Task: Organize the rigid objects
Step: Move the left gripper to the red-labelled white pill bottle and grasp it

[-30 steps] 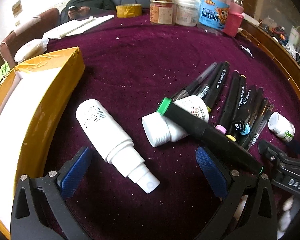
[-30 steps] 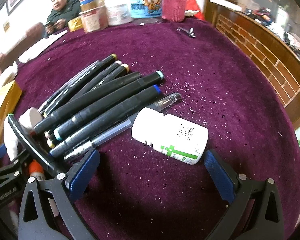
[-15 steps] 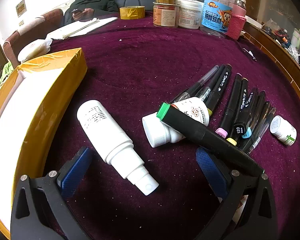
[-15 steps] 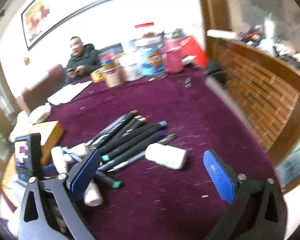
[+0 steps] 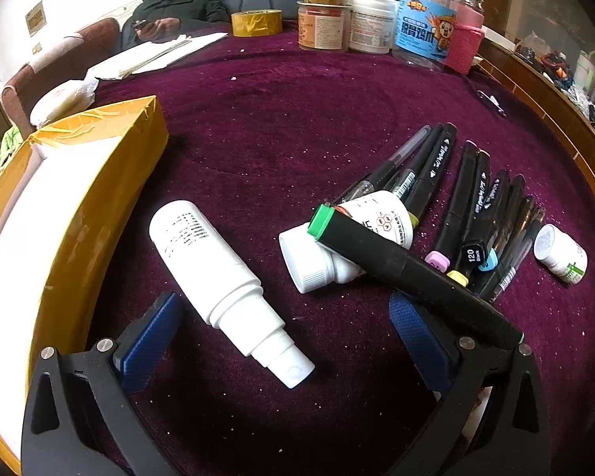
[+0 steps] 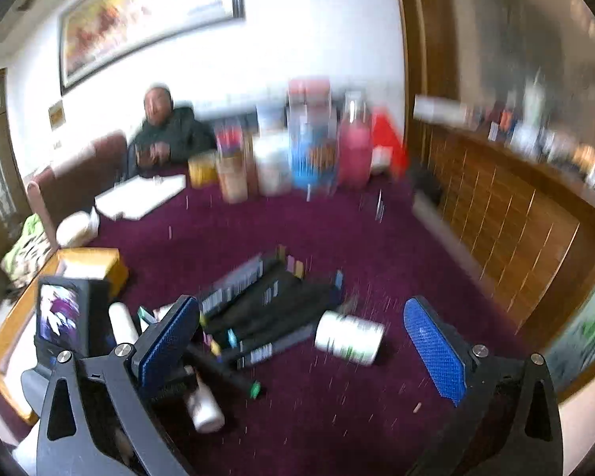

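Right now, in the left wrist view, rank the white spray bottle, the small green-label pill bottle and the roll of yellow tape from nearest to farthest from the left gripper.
1. White spray bottle: between the open left gripper's fingers.
2. Small green-label pill bottle: off to the right, beside the markers.
3. Roll of yellow tape: far across the table, by the jars.
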`<action>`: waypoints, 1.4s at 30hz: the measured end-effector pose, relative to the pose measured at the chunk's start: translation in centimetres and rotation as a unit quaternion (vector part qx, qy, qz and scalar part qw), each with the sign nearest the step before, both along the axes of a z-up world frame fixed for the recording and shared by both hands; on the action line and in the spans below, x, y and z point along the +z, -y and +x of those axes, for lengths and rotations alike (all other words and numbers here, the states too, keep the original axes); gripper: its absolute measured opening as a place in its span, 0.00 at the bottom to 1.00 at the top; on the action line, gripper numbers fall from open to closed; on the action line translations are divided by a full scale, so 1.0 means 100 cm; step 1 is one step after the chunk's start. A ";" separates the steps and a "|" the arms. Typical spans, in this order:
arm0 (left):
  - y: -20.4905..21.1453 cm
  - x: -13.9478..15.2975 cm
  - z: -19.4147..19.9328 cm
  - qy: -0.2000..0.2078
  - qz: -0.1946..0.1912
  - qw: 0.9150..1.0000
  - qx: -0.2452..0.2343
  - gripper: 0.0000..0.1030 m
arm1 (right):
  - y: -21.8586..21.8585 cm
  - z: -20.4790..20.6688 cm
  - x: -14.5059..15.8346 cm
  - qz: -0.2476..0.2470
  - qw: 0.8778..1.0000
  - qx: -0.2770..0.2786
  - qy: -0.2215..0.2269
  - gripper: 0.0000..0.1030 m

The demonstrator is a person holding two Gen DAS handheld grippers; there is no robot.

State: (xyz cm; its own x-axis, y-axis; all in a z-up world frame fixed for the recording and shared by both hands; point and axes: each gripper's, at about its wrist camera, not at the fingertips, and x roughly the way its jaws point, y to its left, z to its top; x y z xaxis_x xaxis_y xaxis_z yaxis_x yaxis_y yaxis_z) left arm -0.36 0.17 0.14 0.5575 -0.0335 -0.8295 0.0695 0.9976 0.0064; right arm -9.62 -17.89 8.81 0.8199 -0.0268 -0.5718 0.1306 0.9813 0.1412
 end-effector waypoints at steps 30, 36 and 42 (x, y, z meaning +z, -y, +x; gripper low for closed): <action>0.016 0.023 0.018 0.033 0.014 0.994 -0.102 0.95 | 0.079 0.020 -0.074 0.130 0.988 -0.062 -0.048 0.98; 0.018 0.016 0.021 0.031 0.024 0.994 -0.103 0.95 | 0.079 0.022 -0.075 0.131 0.988 -0.062 -0.051 0.98; 0.016 0.013 0.023 0.005 0.017 0.993 -0.115 0.59 | 0.079 0.023 -0.075 0.130 0.988 -0.064 -0.055 0.98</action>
